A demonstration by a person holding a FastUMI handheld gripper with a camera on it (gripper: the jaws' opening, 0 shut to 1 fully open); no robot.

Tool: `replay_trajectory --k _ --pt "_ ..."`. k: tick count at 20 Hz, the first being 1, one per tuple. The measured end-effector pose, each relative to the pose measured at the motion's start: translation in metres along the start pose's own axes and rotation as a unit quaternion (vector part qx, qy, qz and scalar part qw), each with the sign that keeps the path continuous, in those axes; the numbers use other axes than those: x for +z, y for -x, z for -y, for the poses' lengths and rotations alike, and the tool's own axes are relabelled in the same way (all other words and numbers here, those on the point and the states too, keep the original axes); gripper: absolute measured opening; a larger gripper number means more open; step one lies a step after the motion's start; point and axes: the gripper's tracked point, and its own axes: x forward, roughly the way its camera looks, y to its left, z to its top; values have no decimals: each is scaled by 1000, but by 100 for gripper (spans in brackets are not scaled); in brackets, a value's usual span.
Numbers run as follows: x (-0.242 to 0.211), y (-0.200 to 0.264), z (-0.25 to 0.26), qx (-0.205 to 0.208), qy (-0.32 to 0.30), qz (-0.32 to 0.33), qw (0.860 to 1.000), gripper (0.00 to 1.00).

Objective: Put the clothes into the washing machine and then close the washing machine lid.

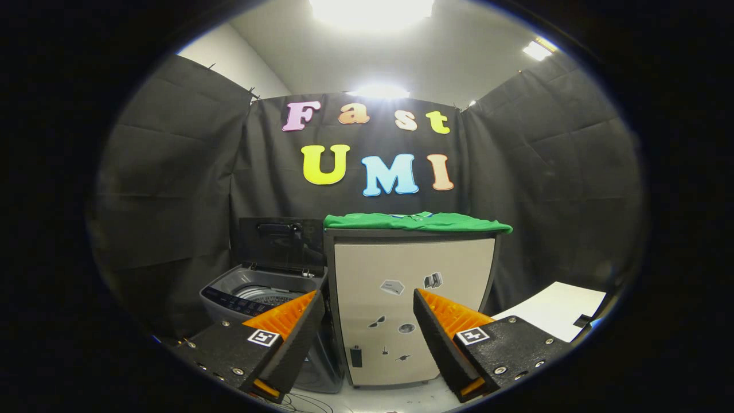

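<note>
Between the two fingers of the claw (369, 304): nothing held; fingers spread wide, released, with clear air between them. Framed in that gap: the pale front of a small cabinet (410, 304), stuck with a few little stickers, well beyond the fingertips.

On top of the cabinet: green clothes (417, 221), folded flat, spilling a little over the front edge at the right-hand corner. Not yet picked up, not touched.

Beside the cabinet, toward the left finger: washing machine (259, 295), top-loading, its body just beside the cabinet's side. Lid (280, 242) raised and standing upright at the back, handle showing near its top. Drum mouth open; part of the ribbed drum visible, nothing seen lying in it, though the near part was hidden behind the left finger.

Progress, as judged: none of the task done. Left to do: lift of the clothes, carry across and down into the drum, then closing of the lid.

Edges and room, as judged: open air above the cabinet top for an approach from the front. Cabinet's top corner stood between the clothes and the drum, higher than the machine's rim, so a lift-over needed. Upright lid close behind the opening, limiting reach at the back. White sheet (559, 310) low beyond the right finger, apart from the route. Cloth wall (166, 189) close on all sides.
</note>
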Motion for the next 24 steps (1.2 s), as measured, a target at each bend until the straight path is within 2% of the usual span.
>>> replay_trajectory --k 6,14,20,24 --pt "6 -1 6 -3 2 4 1000 96" --pt "36 -12 12 9 9 14 1000 96" --pt "70 -31 24 14 1 24 1000 96" --pt "86 -51 41 -1 3 25 1000 96"
